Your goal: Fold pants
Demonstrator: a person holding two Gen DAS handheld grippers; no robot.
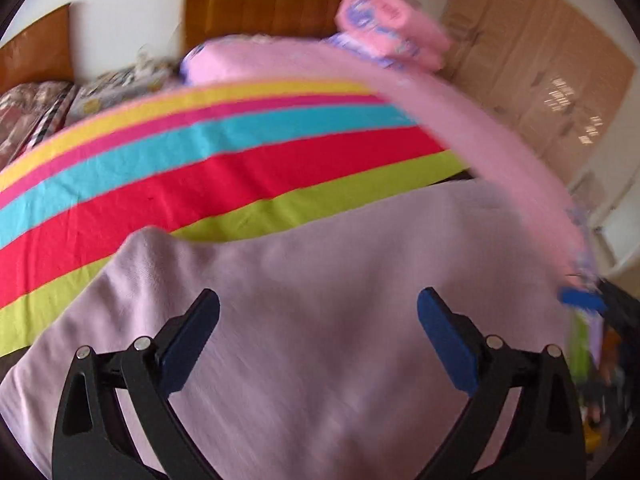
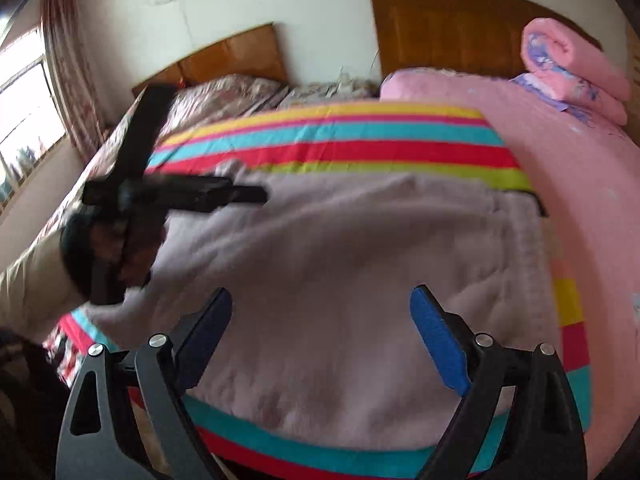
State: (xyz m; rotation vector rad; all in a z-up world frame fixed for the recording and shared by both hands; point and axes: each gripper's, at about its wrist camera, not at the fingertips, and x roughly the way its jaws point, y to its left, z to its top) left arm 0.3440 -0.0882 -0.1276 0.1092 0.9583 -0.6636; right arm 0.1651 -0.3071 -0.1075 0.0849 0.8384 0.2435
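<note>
The pale lilac pants [image 1: 320,260] lie spread in a broad patch on a striped sheet [image 1: 200,160] on the bed. My left gripper [image 1: 318,300] hovers over them, open, with nothing between its blue pads. In the right wrist view the pants [image 2: 360,260] fill the middle, with a ribbed edge at their right side. My right gripper [image 2: 322,296] stands open above their near part and holds nothing. The left gripper's black fingers [image 2: 224,194], spread wide and blurred, are over the pants' far left corner, held by a hand [image 2: 116,248].
Pink bedding [image 2: 580,200] covers the bed's right side, with a rolled pink quilt [image 2: 568,60] by the wooden headboard [image 2: 440,20]. A second bed with a patterned quilt [image 2: 224,92] and a window [image 2: 24,112] lie to the left. Cardboard [image 1: 540,60] lines the right wall.
</note>
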